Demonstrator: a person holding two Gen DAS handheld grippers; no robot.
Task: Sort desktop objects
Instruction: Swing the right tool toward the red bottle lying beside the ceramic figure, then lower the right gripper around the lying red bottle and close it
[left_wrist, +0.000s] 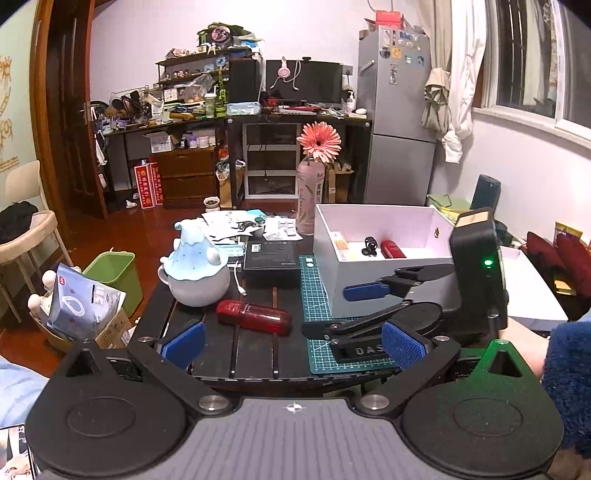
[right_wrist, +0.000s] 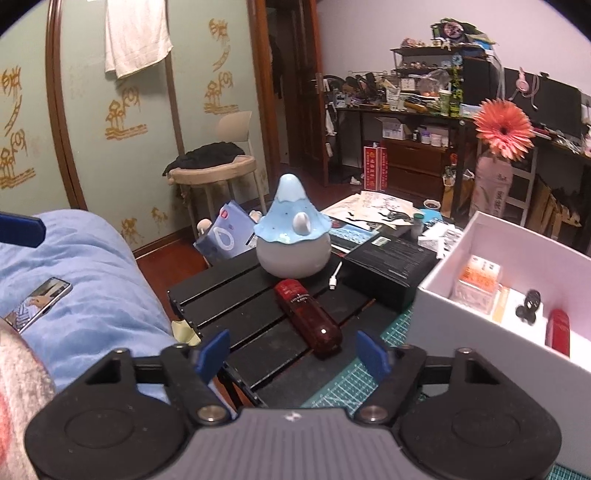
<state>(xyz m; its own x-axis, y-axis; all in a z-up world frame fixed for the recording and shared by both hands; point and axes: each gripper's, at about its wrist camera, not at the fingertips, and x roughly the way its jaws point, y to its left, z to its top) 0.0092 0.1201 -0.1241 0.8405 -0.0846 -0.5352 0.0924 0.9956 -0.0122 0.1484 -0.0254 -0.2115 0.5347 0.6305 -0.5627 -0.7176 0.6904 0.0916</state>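
Tubes go in the white box (right_wrist: 436, 295), so we've lined the right gripper (right_wrist: 295, 354) up w/ the dark red tube (right_wrist: 308, 317) on the black slatted table (right_wrist: 229, 295); jaws stand wide either side of its near end, nothing gripped. Left gripper (left_wrist: 291, 343) hangs open & empty too, near the tube, leaving room.

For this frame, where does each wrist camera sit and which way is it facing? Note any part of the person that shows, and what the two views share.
Left wrist: on the left gripper, angled down across the black table toward the white box and far desk; the right gripper and a blue fuzzy sleeve show at right.
Right wrist: on the right gripper, fingers open, facing the table and the green wall; no hand shows.
Shared: dark red case, blue-capped pot, white box.
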